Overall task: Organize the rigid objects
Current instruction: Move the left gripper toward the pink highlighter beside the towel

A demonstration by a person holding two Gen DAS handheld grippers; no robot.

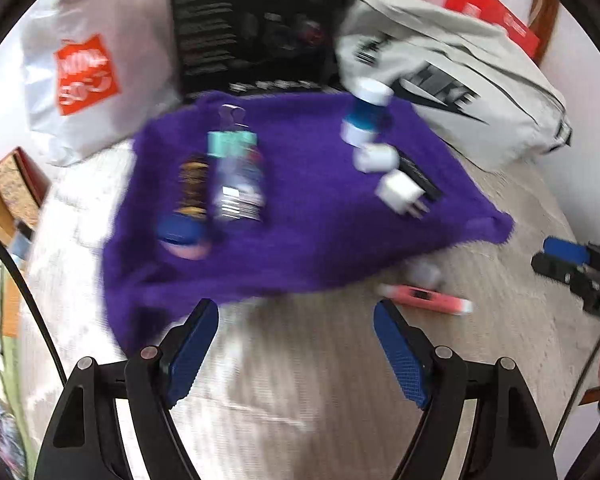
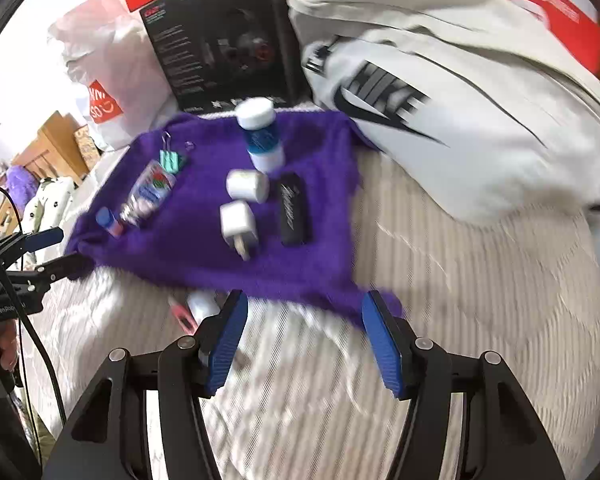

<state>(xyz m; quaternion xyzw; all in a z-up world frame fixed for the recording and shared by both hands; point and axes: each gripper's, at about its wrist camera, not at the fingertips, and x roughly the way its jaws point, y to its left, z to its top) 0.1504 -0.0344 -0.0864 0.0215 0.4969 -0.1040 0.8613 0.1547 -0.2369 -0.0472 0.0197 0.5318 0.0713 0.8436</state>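
Note:
A purple cloth [image 1: 300, 216] [image 2: 204, 248] lies on a pale ribbed bedspread [image 1: 300, 380]. On it rest a clear bottle with a teal clip [image 1: 238, 168] [image 2: 150, 192], a dark tube with a blue cap [image 1: 188, 200], a white and blue jar [image 1: 366, 114] [image 2: 262, 136], a white cylinder [image 1: 374, 157] [image 2: 247, 186], a white plug adapter [image 1: 400, 192] [image 2: 238, 224] and a black bar [image 2: 294, 214]. A pink marker [image 1: 424, 298] and a small white item [image 2: 204, 306] lie on the bedspread by the cloth's near edge. My left gripper [image 1: 296, 320] and right gripper [image 2: 304, 312] are both open and empty, hovering near that edge.
Behind the cloth stand a white shopping bag [image 1: 84, 76], a black box [image 1: 256, 20] and a pale grey sports bag [image 2: 460, 112]. Red boxes [image 2: 540, 4] sit further back. Wooden furniture [image 2: 56, 148] stands at the left. A hand [image 2: 0, 344] grips the left tool.

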